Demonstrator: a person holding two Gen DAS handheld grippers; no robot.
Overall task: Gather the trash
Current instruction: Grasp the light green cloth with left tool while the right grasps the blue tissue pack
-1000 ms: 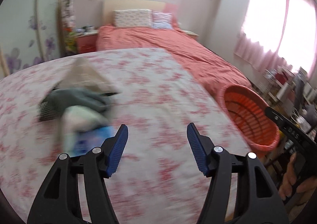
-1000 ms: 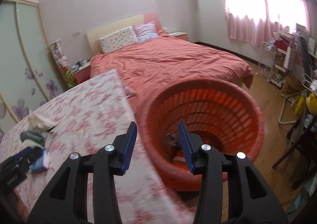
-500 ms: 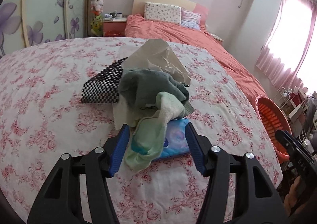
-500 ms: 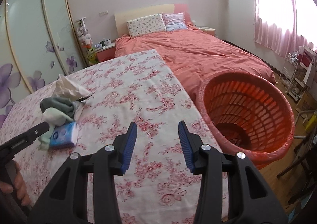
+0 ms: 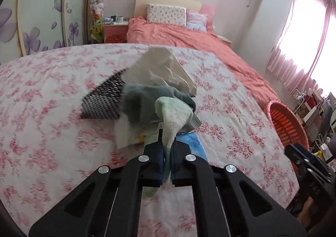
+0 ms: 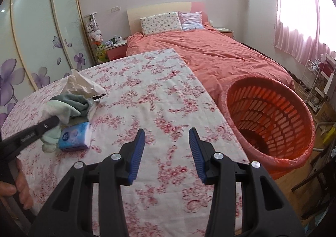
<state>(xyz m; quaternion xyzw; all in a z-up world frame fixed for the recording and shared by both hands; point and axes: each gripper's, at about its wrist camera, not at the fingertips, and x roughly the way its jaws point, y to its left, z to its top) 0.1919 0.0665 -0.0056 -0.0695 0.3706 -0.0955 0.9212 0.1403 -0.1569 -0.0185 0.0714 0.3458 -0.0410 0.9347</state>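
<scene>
- Since the left tongs point(image 5: 166, 159) have just been closing, their pads now pinch the hanging tail of the pale green cloth point(image 5: 174, 117), which shows between the blue pads in the left wrist view.
- That cloth lies on top of a small heap on the flower-print bench point(image 6: 159, 98), over a grey-green cloth point(image 5: 147, 98), a crumpled beige paper bag point(image 5: 161, 67), a black mesh piece point(image 5: 105, 98) and a blue tissue pack point(image 6: 75, 136).
- It looks soft, light and limp; I judge it will drape and swing when lifted, and may drag its neighbours, since it overlaps the grey-green cloth and touches the tissue pack.
- The grip is on a thin tail near the cloth's end, so the bulk will likely hang below; a bite nearer the folded middle would carry it more tidily.
- The right tongs point(image 6: 167, 153) stand spread and empty over bare bench, well apart from the heap.
- The orange basket point(image 6: 271, 117) stands off the bench's right edge, beside the bed point(image 6: 220, 56), its mouth open and tilted toward the bench.
- Between heap and basket the bench top is bare, so the path looks free; only the bench edge and the basket rim need clearing by the dangling cloth.
</scene>
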